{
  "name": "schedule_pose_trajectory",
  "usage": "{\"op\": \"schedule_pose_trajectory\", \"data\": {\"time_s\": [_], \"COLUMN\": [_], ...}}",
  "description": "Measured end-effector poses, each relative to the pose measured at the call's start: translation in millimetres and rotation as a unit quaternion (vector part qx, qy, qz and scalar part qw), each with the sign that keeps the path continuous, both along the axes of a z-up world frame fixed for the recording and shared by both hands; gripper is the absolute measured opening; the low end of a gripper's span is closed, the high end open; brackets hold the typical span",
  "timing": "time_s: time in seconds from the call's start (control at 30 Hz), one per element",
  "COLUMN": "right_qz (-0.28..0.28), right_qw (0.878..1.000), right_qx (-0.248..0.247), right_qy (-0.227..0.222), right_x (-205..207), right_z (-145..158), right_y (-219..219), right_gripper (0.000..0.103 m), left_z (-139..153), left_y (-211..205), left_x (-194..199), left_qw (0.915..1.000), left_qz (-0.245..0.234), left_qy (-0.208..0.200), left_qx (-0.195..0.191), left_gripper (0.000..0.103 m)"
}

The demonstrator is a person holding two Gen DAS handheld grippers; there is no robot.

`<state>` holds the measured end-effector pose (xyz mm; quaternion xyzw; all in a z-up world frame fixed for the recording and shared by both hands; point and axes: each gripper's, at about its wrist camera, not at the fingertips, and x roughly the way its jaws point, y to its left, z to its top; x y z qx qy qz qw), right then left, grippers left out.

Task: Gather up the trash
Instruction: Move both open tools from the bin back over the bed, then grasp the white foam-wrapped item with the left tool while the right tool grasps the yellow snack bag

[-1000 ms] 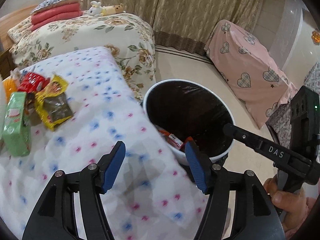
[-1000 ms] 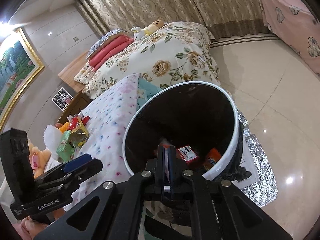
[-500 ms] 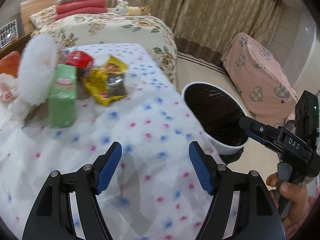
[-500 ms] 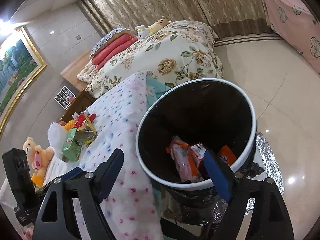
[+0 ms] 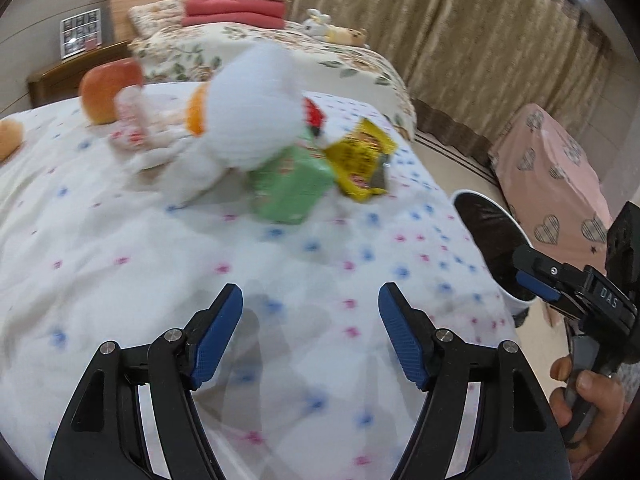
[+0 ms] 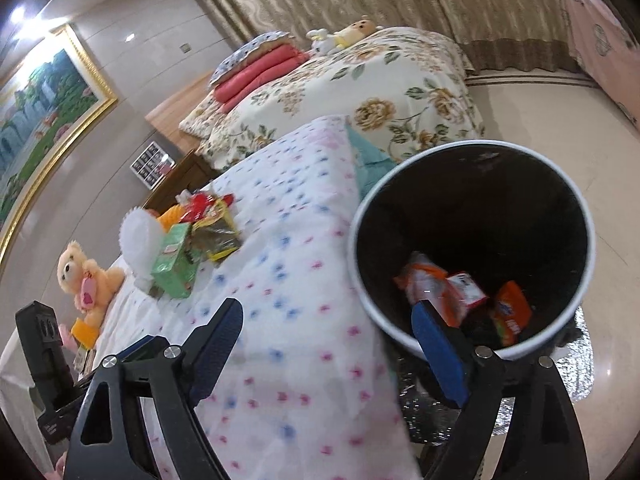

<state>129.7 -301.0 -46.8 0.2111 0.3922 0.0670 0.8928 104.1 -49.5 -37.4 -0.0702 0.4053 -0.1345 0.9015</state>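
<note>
A: How do the two grippers stand?

B: The left gripper (image 5: pixel 310 304) hangs over the dotted bedspread (image 5: pixel 120 264), its blue pads spread wide with nothing between them. The right gripper (image 6: pixel 326 320) is likewise released and empty; one pad is above the bedspread's near edge, the other overlaps the near rim of the bin (image 6: pixel 472 240).

A: Where is the trash?

B: Some is already in the bin: an orange and white wrapper (image 6: pixel 424 284), a small red and white packet (image 6: pixel 466 290) and an orange packet (image 6: pixel 512 314) lie at its bottom. The rest is in a cluster on the far part of the bedspread: a green pack (image 5: pixel 292 188), with a yellow wrapper (image 5: pixel 362 160) touching it on the right and a red packet (image 5: pixel 314 114) just behind.

A: Anything else in that pile?

B: A white fluffy thing (image 5: pixel 252 112), blurred, leans over the green pack. To the far left of it sits a blurred orange round thing (image 5: pixel 108 90). A teddy bear (image 6: pixel 86 276) sits further left, seen in the right wrist view.

A: And the bin's place?

B: On the floor, right beside the bed's right edge.
</note>
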Motion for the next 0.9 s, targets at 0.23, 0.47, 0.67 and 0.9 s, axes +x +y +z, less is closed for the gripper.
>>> {"op": "schedule_pose_trajectory", "data": {"time_s": [0.23, 0.47, 0.67, 0.9], "right_qz": [0.033, 0.064, 0.079, 0.095], "right_qw": [0.999, 0.998, 0.997, 0.995], "right_qx": [-0.005, -0.014, -0.017, -0.024], "right_qy": [0.001, 0.001, 0.002, 0.007], "right_x": [13, 27, 37, 53], "right_z": [0, 1, -1, -3], "right_y": [31, 58, 74, 86], "right_gripper": [0.089, 0.089, 0.089, 0.089], "left_z": [-2, -4, -4, -2], "left_y": [29, 45, 57, 68], "left_x": [4, 4, 7, 15], "left_qw": [0.9995, 0.9989, 0.9984, 0.9979], "left_qz": [0.030, 0.048, 0.057, 0.064], "left_qy": [0.000, -0.001, -0.001, -0.005], "left_qx": [-0.004, -0.004, -0.001, 0.010], "left_gripper": [0.072, 0.072, 0.072, 0.072]}}
